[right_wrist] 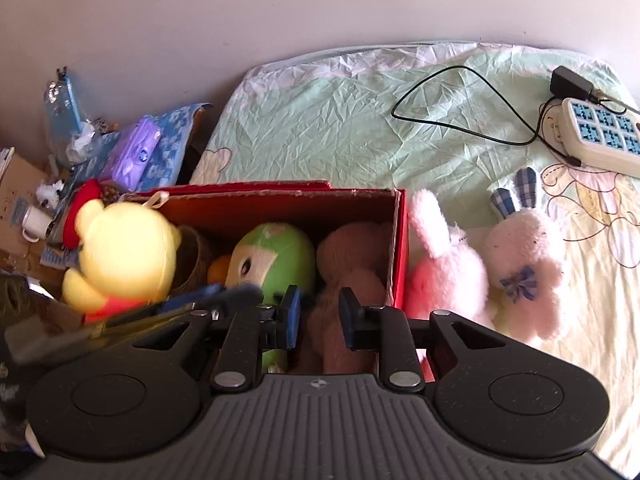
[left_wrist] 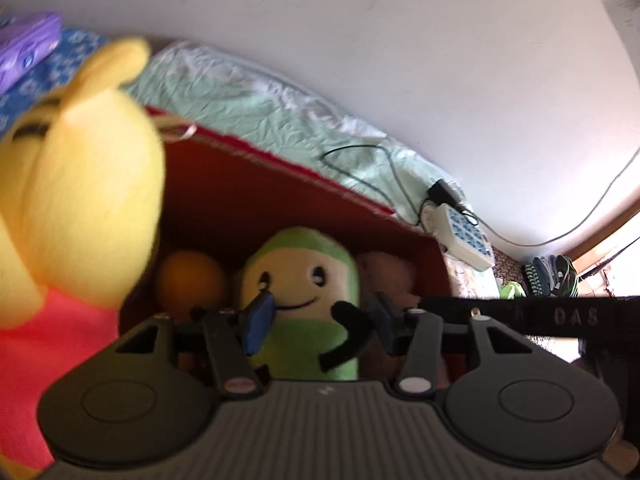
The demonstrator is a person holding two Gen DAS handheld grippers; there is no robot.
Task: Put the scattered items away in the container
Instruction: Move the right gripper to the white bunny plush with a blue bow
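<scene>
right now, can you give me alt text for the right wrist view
An open two-finger gripper hovers over a red cardboard box on a bed, holding a green plush, a brown plush and a blurred yellow bear plush. A pink plush and a white bunny plush lie outside, right of the box.

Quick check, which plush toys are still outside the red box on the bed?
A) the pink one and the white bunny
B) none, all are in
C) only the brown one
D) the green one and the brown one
A: in the right wrist view the pink plush and the white bunny lie on the bed sheet to the right of the red box, while the green plush and the brown plush sit inside it.
</scene>
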